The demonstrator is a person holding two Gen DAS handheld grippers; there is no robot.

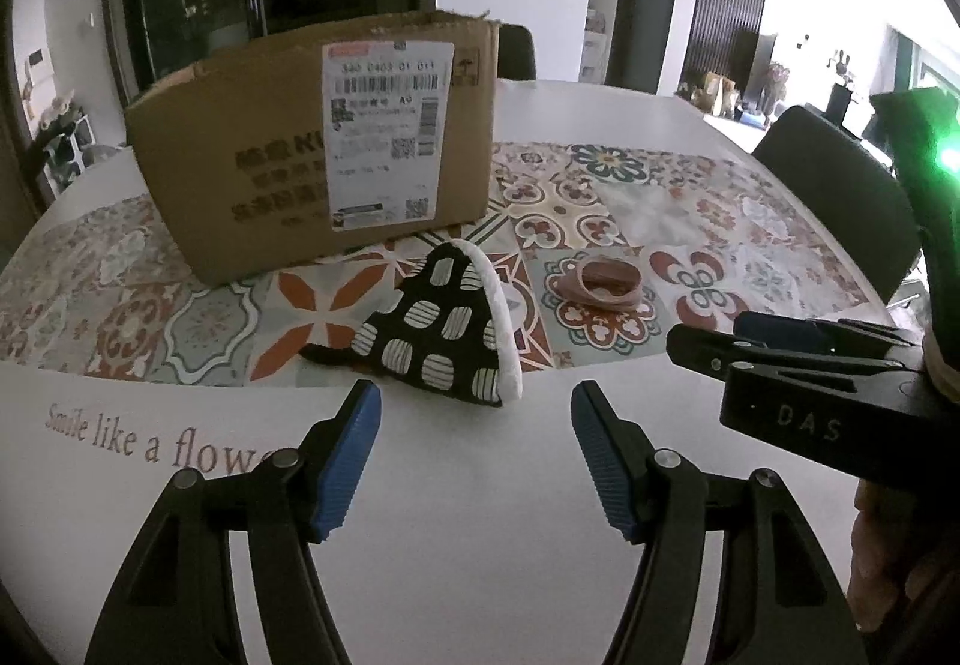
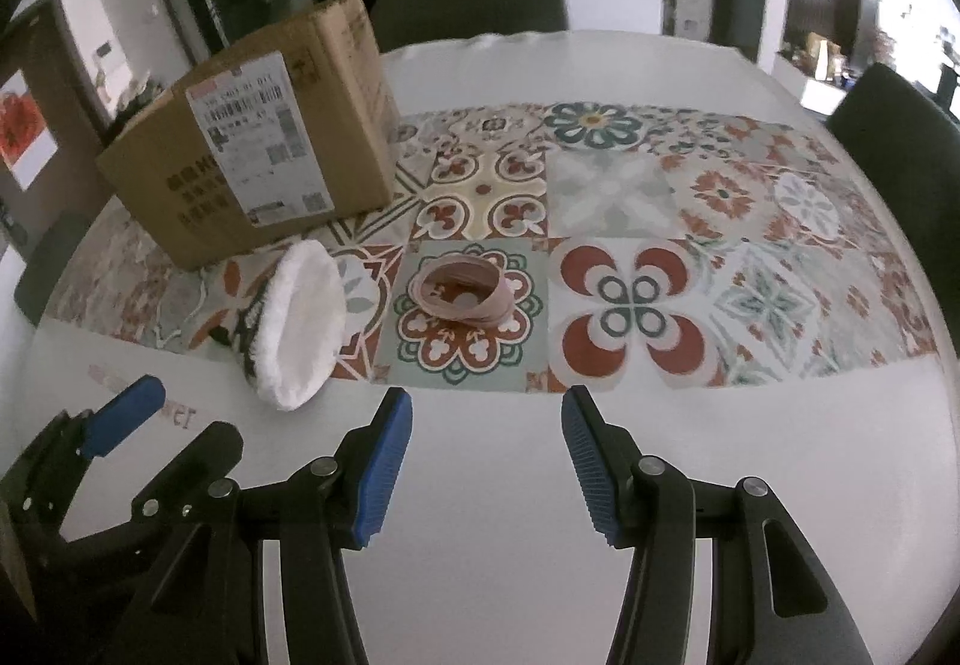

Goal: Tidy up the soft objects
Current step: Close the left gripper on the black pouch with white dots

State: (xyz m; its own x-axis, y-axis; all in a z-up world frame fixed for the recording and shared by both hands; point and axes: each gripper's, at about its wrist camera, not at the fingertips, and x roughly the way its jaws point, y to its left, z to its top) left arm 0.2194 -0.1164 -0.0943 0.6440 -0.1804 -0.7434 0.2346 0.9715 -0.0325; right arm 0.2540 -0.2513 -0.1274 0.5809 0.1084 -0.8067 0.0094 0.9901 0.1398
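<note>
Left view – dotted mitt; right – its white lining.

— What blocks you ahead? 
— The cardboard box stands at the back left, on the patterned mat. 
— And free room? 
— Bare white table lies under both grippers; the mat's right half is open. Chairs ring the far edge.

"Smile like a flow…" on tablecloth; "DAS" on right gripper; box label numbers blurred.
</note>
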